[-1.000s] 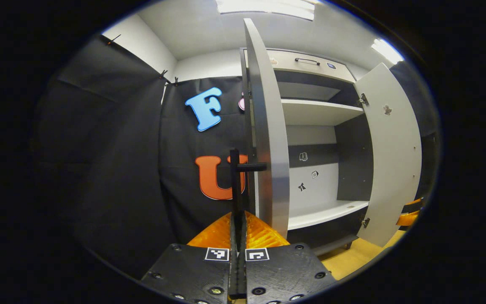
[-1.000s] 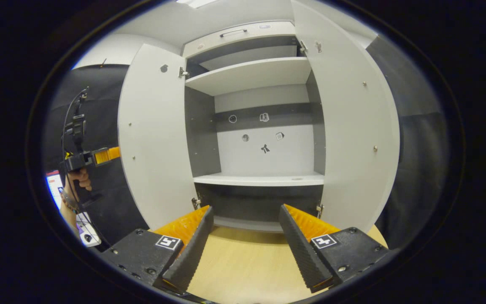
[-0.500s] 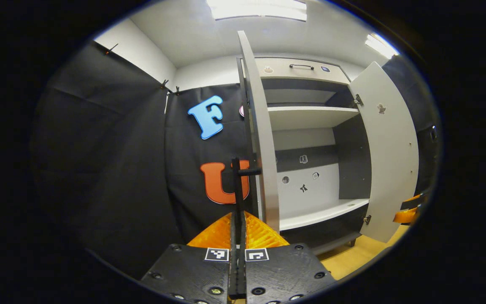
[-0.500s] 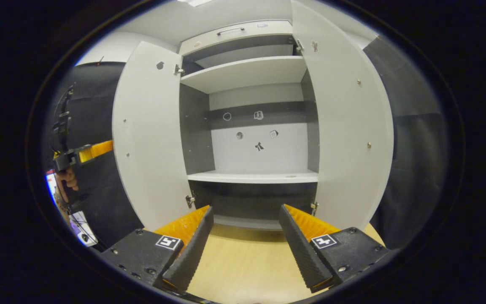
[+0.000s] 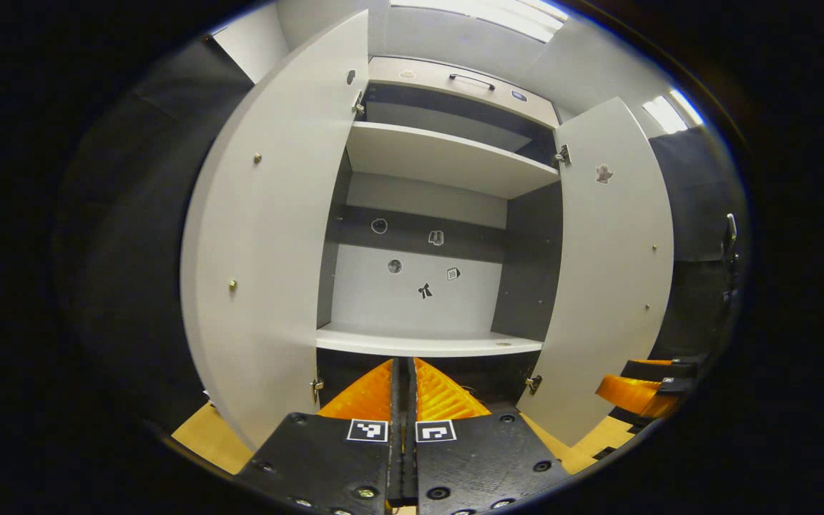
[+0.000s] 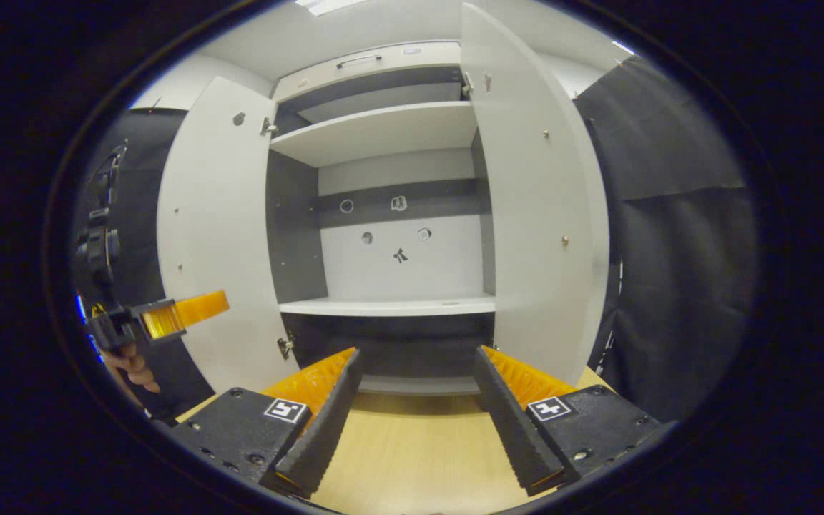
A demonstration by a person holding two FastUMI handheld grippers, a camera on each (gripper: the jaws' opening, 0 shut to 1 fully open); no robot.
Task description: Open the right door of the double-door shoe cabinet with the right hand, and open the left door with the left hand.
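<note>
The shoe cabinet [image 5: 426,214] stands at the centre of the left gripper view with both doors swung wide. Its left door [image 5: 269,236] hangs at nine o'clock and its right door [image 5: 609,265] at three o'clock, each a flat, rigid panel on small hinges. Such a panel probably swings lightly, and its smooth face gives little to grip, so a free edge or a handle, which is not visible here, would be the place to take hold. The left gripper [image 5: 403,375] sits at six o'clock with its fingers clenched together on nothing. The right gripper [image 5: 634,393] peeks in at four o'clock, near the foot of the right door. The shelves inside look bare apart from small stickers [image 5: 424,290] on the back wall.

In the right gripper view the cabinet [image 6: 383,207] again sits at the centre, left door [image 6: 212,236] at nine o'clock and right door [image 6: 533,214] at two o'clock. The right gripper [image 6: 418,365] at six o'clock has its fingers spread apart, released, above the pale tabletop [image 6: 412,458]. The left gripper [image 6: 201,307] shows at eight o'clock, held by a hand [image 6: 129,365], just in front of the left door. Nothing stands between either gripper and the doors.
</note>
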